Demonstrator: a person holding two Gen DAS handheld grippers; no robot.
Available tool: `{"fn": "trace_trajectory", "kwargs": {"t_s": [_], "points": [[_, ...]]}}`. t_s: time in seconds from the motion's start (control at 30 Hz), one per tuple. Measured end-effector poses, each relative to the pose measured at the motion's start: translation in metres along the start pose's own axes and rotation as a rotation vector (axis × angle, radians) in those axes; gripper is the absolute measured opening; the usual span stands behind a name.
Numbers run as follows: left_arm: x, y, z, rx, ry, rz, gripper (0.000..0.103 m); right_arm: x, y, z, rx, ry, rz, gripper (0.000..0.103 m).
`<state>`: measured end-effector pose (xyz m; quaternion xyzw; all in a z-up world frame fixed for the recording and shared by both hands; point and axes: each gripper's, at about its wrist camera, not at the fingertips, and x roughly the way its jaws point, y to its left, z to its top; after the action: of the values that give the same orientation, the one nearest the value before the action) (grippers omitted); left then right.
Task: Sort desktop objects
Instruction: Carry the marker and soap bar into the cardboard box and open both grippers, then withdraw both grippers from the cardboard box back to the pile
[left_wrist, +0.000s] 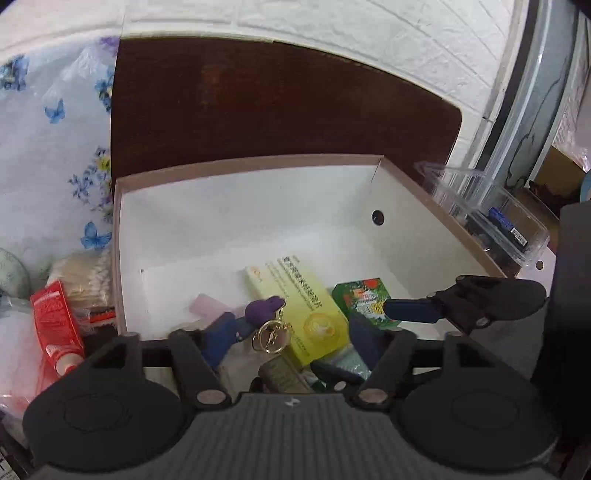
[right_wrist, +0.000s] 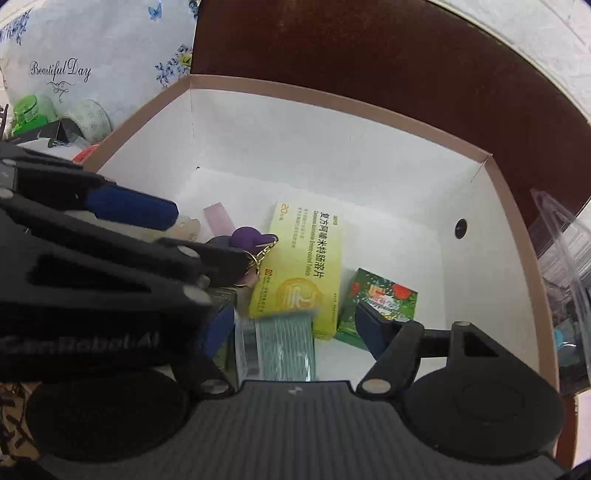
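Observation:
An open white box with a pink rim (left_wrist: 240, 162) (right_wrist: 332, 99) holds a yellow medicine box (left_wrist: 314, 310) (right_wrist: 306, 266), a small green box (left_wrist: 365, 295) (right_wrist: 384, 299), a pink slab (left_wrist: 208, 304) and a teal striped packet (right_wrist: 288, 343). A purple keychain figure (left_wrist: 264, 308) (right_wrist: 247, 236) with a gold ring (left_wrist: 269, 336) lies on the yellow box. My left gripper (left_wrist: 291, 343) (right_wrist: 208, 236) is open around the keychain, its pads clear of it. My right gripper (right_wrist: 295, 332) is open over the teal packet, with one finger (left_wrist: 413, 310) beside the green box.
The box stands on a dark brown table (left_wrist: 277, 107). A red tube (left_wrist: 55, 321) and cotton swabs (left_wrist: 88, 273) lie left of it against a floral bag (left_wrist: 48, 147). A clear plastic case (left_wrist: 487, 210) sits at its right. A green jar (right_wrist: 27, 110) stands far left.

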<state>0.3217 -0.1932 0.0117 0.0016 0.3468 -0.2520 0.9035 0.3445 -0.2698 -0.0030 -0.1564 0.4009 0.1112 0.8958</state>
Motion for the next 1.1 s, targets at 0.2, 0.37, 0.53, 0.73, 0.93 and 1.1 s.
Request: {"fn": "trace_trajectory", "kwargs": {"t_s": [0.2,0.37,0.53,0.73,0.93,1.1], "points": [[-0.015,-0.001,-0.007,0.015,-0.048,0.031,0.087,-0.015,-0.001,-0.009,0.036,-0.061,-0.007,0.087],[-0.027,0.000,-0.018,-0.044,-0.034,0.045,0.088,-0.026,0.004,-0.016,0.082,-0.118,0.020,0.092],[-0.043,-0.003,-0.027,-0.054,-0.052,0.082,0.090,-0.032,0.011,-0.021,0.104,-0.139,0.028,0.092],[-0.068,-0.009,-0.032,-0.032,-0.081,0.128,0.090,-0.055,0.017,-0.029,0.126,-0.191,0.026,0.092],[-0.103,-0.019,-0.043,-0.022,-0.121,0.138,0.090,-0.091,0.024,-0.041,0.140,-0.250,0.015,0.093],[-0.132,-0.026,-0.058,0.000,-0.154,0.147,0.090,-0.121,0.040,-0.057,0.139,-0.298,0.032,0.093]]}}
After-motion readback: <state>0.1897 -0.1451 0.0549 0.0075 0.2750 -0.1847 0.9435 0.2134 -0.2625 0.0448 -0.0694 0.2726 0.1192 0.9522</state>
